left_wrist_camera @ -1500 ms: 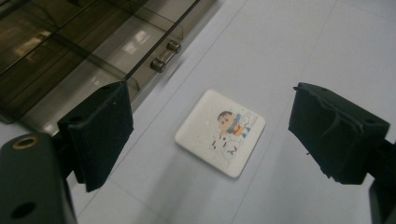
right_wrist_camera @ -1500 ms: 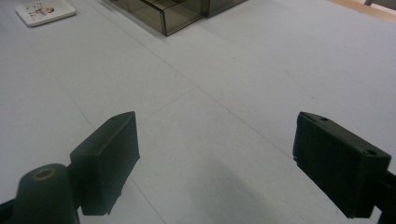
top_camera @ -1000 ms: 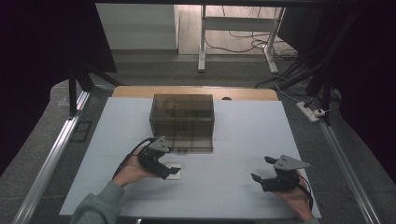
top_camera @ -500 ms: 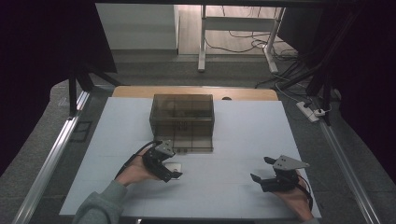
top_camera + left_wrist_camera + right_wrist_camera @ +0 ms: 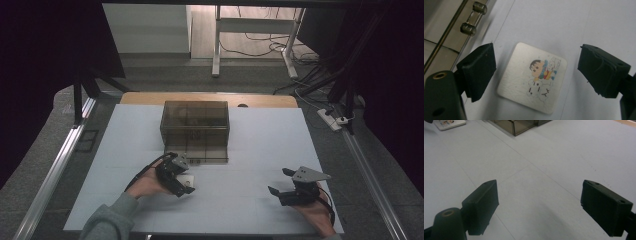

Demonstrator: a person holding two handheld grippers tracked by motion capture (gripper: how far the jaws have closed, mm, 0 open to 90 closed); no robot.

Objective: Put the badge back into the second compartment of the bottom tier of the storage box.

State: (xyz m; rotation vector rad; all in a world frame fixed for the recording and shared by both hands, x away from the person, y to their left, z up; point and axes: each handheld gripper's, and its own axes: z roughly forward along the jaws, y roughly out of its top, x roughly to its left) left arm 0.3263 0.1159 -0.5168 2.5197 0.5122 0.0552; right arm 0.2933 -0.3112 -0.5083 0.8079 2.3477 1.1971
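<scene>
Our left gripper (image 5: 536, 72) hangs wide open over the card (image 5: 532, 77), a jaw on each side and neither touching it; the right gripper (image 5: 546, 207), equally open and empty, waits well apart. The card lies flat on the table (image 5: 250, 200) just before the box (image 5: 195, 131). We judge it light, thin and stiff, so the jaws should take it by opposite edges.

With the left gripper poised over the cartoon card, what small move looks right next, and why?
Probably lower the left gripper and close it on the card. Its jaws stand open on either side of the card, which lies flat on the white table and is not yet gripped. The right gripper sits open over bare table, so it likely waits.
</scene>
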